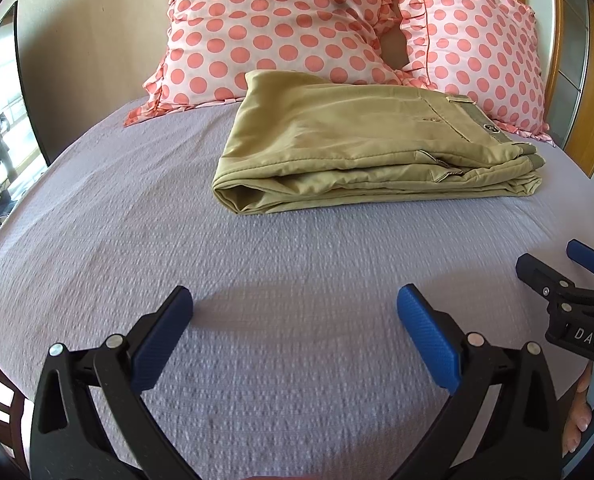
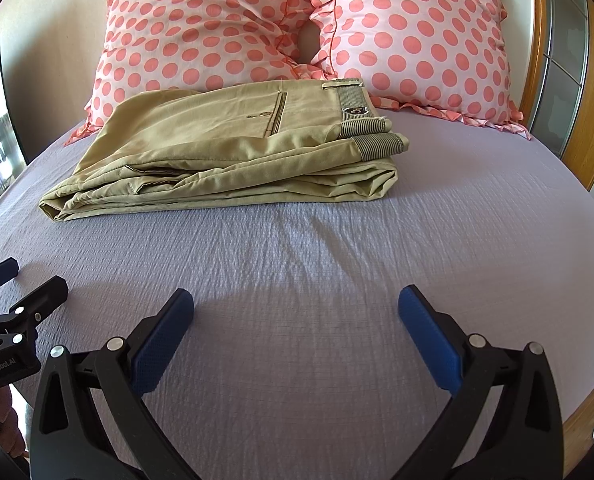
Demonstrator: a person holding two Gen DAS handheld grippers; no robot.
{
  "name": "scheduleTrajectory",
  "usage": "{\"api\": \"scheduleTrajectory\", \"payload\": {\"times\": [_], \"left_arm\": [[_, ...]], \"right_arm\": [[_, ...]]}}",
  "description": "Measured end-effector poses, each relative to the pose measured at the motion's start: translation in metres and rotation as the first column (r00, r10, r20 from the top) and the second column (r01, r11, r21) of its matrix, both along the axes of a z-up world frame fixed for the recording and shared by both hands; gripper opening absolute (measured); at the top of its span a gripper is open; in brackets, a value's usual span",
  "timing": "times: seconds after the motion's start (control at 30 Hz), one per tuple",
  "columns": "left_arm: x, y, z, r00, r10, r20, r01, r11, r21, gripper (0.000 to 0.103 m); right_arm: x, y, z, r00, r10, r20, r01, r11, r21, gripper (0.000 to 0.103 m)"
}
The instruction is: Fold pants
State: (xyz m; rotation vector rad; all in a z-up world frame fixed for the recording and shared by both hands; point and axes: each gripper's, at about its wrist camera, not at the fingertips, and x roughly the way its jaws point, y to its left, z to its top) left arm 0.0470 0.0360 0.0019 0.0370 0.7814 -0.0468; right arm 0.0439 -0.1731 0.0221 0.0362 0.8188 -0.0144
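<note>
Khaki pants (image 1: pixel 361 148) lie folded in a flat stack on the lilac bedspread (image 1: pixel 257 264), in front of the pillows. In the right wrist view the pants (image 2: pixel 225 152) show their striped waistband at the right end. My left gripper (image 1: pixel 295 300) is open and empty, hovering over the bedspread well short of the pants. My right gripper (image 2: pixel 296 300) is open and empty, also short of the pants. The right gripper shows at the right edge of the left wrist view (image 1: pixel 557 268). The left gripper shows at the left edge of the right wrist view (image 2: pixel 21 284).
Two pink pillows with coral dots (image 1: pixel 281 28) (image 1: pixel 473 52) lean against the wall behind the pants. A wooden headboard or door frame (image 2: pixel 577 128) stands at the right. A dark screen (image 1: pixel 1 120) stands at the left of the bed.
</note>
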Motion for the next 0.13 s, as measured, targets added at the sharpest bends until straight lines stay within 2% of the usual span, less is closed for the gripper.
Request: {"api": "scheduleTrajectory", "payload": {"times": [0.13], "left_arm": [[-0.0014,0.0006,-0.0005,1.000,-0.003,0.011,0.003,1.000,0.001,0.101]], "right_arm": [[0.0002,0.0002,-0.0002,1.000,0.000,0.000,0.000,1.000,0.000,0.102]]}}
